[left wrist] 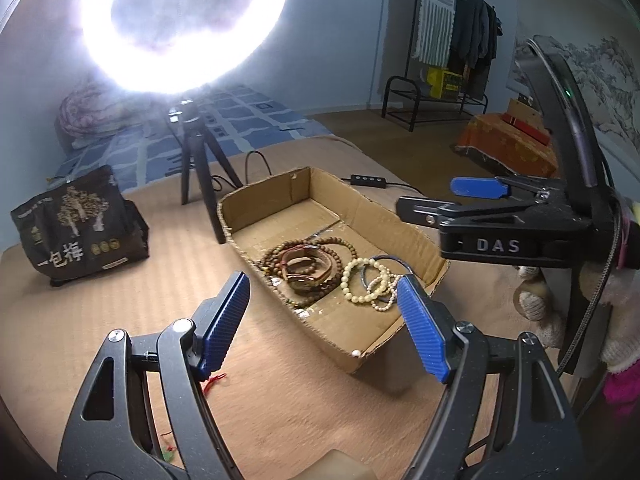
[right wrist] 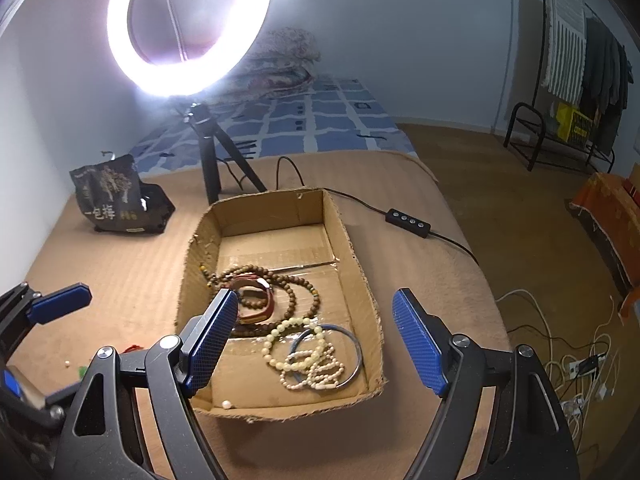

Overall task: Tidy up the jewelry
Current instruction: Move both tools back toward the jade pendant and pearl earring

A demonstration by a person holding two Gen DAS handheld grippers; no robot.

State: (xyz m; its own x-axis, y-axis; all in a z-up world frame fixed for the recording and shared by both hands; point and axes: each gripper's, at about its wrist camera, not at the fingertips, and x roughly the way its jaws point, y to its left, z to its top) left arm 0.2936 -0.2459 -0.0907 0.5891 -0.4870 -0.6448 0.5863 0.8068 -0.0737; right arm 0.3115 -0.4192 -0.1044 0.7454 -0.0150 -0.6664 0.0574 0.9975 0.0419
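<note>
An open cardboard box (left wrist: 360, 354) (right wrist: 360, 280) sits on the tan table. Inside lie brown wooden bead strings (left wrist: 344, 264) (right wrist: 296, 300), a brown leather band (left wrist: 308, 276) (right wrist: 256, 312), cream bead bracelets (left wrist: 372, 284) (right wrist: 308, 356) and a blue bangle (left wrist: 390, 260) (right wrist: 352, 344). A loose pearl (right wrist: 227, 404) lies in the box's near corner. My left gripper (left wrist: 324, 324) is open and empty, just in front of the box. My right gripper (right wrist: 312, 344) is open and empty above the box's near end; it also shows in the left wrist view (left wrist: 452, 200).
A ring light on a black tripod (left wrist: 196, 168) (right wrist: 212, 160) stands behind the box, its cable and switch (right wrist: 408, 220) at the right. A black snack bag (left wrist: 80, 224) (right wrist: 116, 200) sits at the left. Red thread (left wrist: 212, 382) and small bits lie near the left gripper. The table edge drops to the floor on the right.
</note>
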